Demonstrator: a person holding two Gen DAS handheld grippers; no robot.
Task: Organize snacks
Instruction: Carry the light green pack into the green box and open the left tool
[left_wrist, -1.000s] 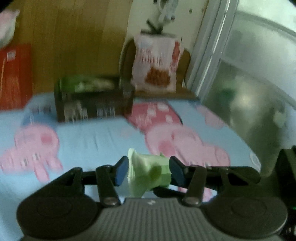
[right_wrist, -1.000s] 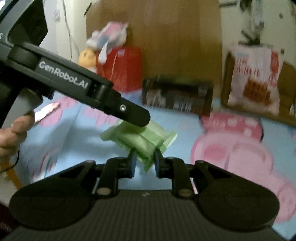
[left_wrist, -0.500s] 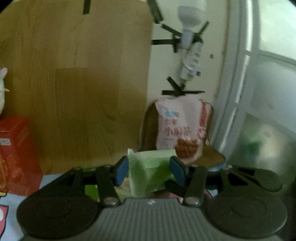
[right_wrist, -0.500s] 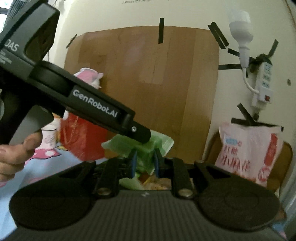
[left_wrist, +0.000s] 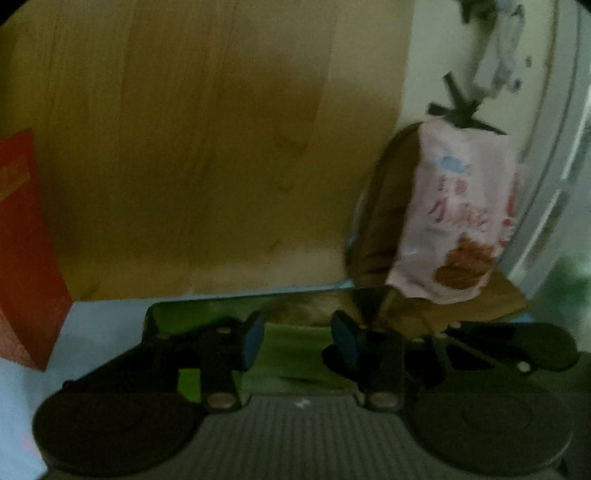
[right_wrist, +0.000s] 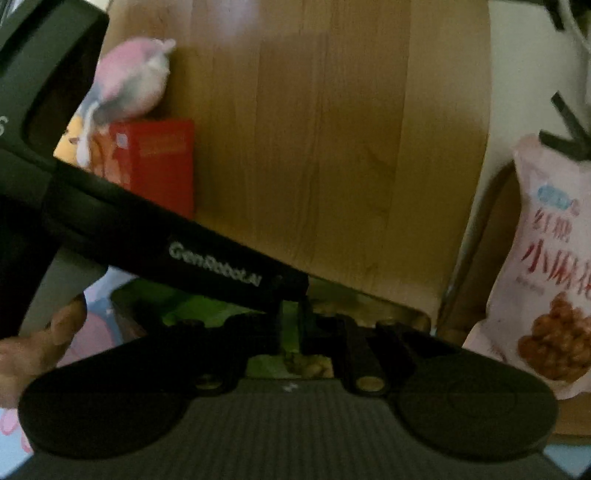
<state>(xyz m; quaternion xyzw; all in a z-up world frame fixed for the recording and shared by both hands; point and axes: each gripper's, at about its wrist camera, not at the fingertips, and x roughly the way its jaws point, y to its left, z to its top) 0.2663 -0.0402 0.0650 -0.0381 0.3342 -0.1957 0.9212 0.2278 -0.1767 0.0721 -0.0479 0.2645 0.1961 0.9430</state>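
A wide wooden board (left_wrist: 192, 147) stands against the wall behind everything, with a red box (right_wrist: 155, 162) at its left and a pink snack bag (right_wrist: 546, 258) propped at its right. Below it sits a dark box (left_wrist: 221, 310) with green packets inside. The left gripper (left_wrist: 297, 341) is closing, its blue pads either side of the green snack packet (left_wrist: 291, 350), and the right gripper (right_wrist: 291, 325) is closing on a narrow green strip of the packet above that box.
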